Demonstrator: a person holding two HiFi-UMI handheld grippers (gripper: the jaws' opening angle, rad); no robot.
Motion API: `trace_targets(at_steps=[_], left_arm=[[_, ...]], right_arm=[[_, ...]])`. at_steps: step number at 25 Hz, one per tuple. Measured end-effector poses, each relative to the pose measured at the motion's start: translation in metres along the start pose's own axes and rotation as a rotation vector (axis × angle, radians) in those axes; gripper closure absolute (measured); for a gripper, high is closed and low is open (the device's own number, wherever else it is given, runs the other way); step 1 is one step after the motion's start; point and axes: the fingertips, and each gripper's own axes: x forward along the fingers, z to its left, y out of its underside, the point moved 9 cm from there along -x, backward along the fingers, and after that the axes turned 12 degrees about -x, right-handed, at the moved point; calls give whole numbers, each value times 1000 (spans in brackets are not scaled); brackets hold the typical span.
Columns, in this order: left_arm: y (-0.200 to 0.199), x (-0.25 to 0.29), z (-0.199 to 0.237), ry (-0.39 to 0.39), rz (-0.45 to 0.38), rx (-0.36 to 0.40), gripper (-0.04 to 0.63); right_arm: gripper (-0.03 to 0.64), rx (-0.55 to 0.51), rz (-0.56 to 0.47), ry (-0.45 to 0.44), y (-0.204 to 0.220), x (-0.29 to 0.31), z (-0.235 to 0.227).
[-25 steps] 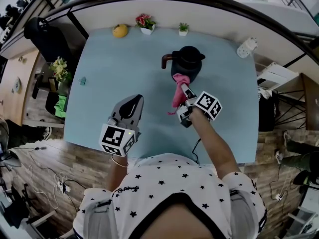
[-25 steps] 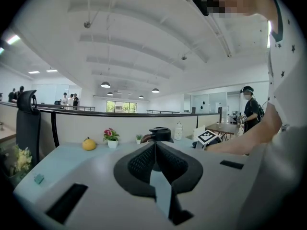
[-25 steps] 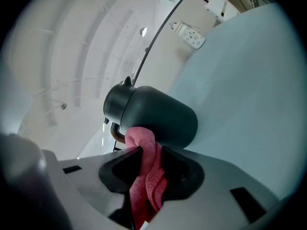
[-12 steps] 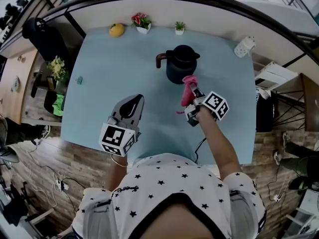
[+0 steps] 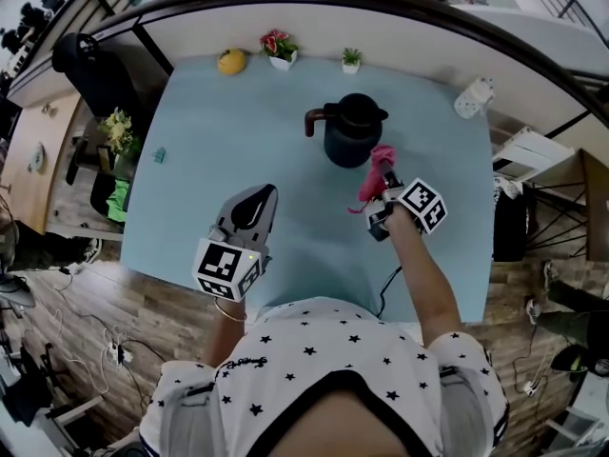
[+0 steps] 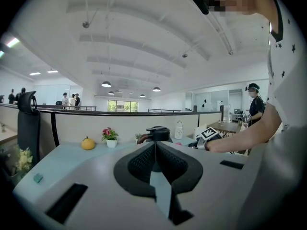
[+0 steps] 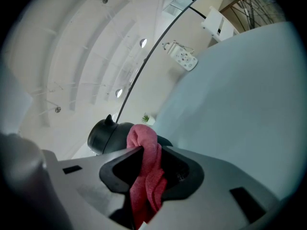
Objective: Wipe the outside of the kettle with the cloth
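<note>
Wiping is under way, we judge: the black kettle point(image 5: 352, 133) stands upright toward the far side of the pale-blue worktop point(image 5: 205, 160). The pink cloth point(image 5: 377, 169) is at or just beside its wall, at about 4 o'clock. Our right gripper point(image 5: 385, 181) has its fingers point(image 7: 120, 169) clenched on the cloth. Our left gripper point(image 5: 255, 198), at 7 o'clock from the kettle and well apart, has its fingers pressed together on nothing. Next, we think, the cloth must be pressed on and swept around the wall.
</note>
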Motion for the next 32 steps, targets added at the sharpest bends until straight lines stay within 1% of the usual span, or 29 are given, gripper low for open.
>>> trace_targets(at_steps=[4, 7, 9, 12, 14, 15, 18, 19, 22, 25, 28, 32], left_arm=[[0, 0, 0, 14, -2, -2, 565], [1, 0, 1, 23, 0, -4, 565], [2, 0, 1, 28, 2, -5, 565], [3, -2, 4, 28, 3, -6, 565], [3, -5, 7, 18, 2, -7, 565], [2, -8, 9, 11, 1, -8, 565], [2, -16, 18, -15, -2, -12, 565], [1, -18, 20, -24, -2, -14, 565], [1, -23, 28, -42, -5, -16, 565], [2, -23, 32, -47, -2, -20, 565], [2, -20, 34, -43, 3, -21, 565], [0, -14, 33, -29, 4, -18, 565]], right_arm=[[503, -67, 18, -3, 13, -14, 5], [503, -161, 80, -11, 33, -21, 13], [503, -212, 129, -42, 48, -20, 24], [503, -221, 192, -100, 71, -11, 42], [503, -217, 227, -121, 86, -1, 53], [503, -196, 241, -123, 93, 4, 57], [503, -40, 254, -99, 112, 19, 60], [505, -2, 251, -90, 117, 25, 60], [503, 60, 238, -46, 123, 39, 57], [505, 140, 200, -3, 123, 51, 51], [505, 162, 176, 26, 119, 56, 46], [503, 165, 178, 46, 115, 54, 40]])
